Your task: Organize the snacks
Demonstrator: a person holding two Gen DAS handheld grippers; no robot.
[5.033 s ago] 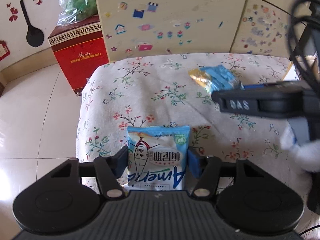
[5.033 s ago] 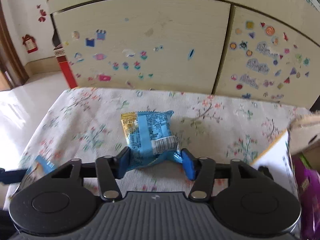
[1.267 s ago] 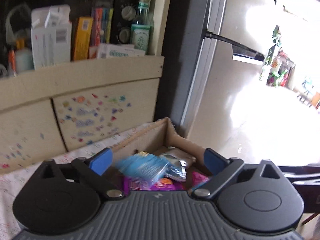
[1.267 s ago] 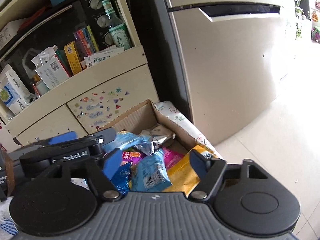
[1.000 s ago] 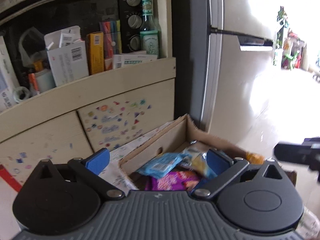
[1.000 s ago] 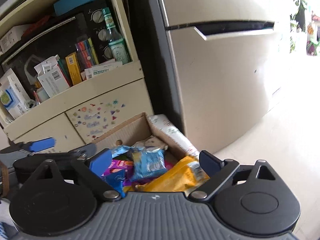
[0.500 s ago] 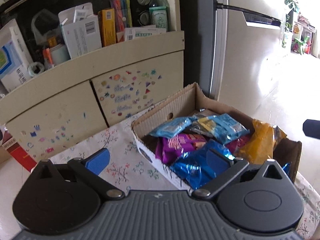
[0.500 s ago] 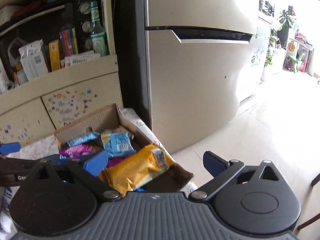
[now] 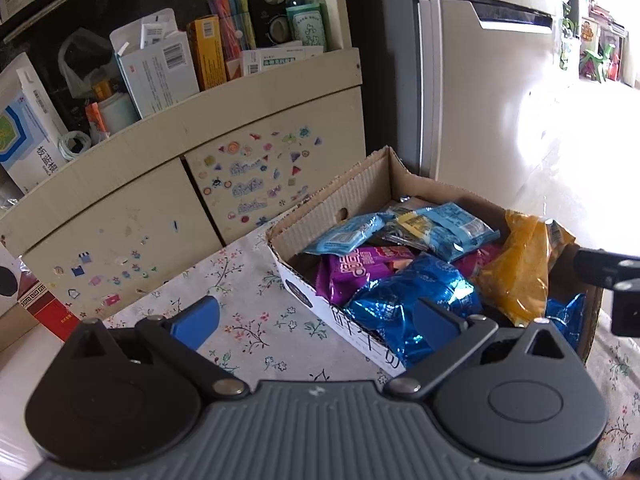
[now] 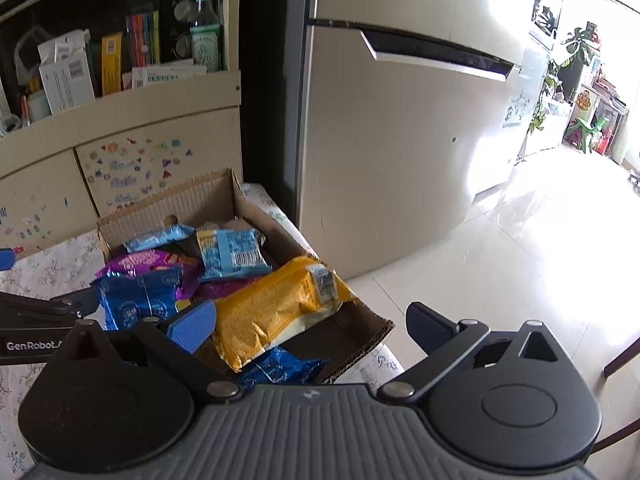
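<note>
- Over cardboard box (image 9: pixel 362 184) at desk (image 9: pixel 256 320) edge: both tongs spread, nothing between — left tongs (image 9: pixel 316 314), right tongs (image 10: pixel 310 322) (right jaws just finished widening).
- 5 s ago each pinched a blue pkt on the desk; both pkts now dropped in, so that pair looks done.
- Box holds light-blue pkts (image 9: pixel 444 228), purple pkt (image 9: pixel 356 266), foil-blue bag (image 10: pixel 138 298), orange bag (image 10: pixel 276 306).

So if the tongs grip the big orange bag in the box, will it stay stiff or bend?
The orange bag looks crinkled and puffy, so it would probably flex and sag. Its glossy film may slip between pads. It lies atop other packets, leaning over the box rim, so a push could tip it out.
</note>
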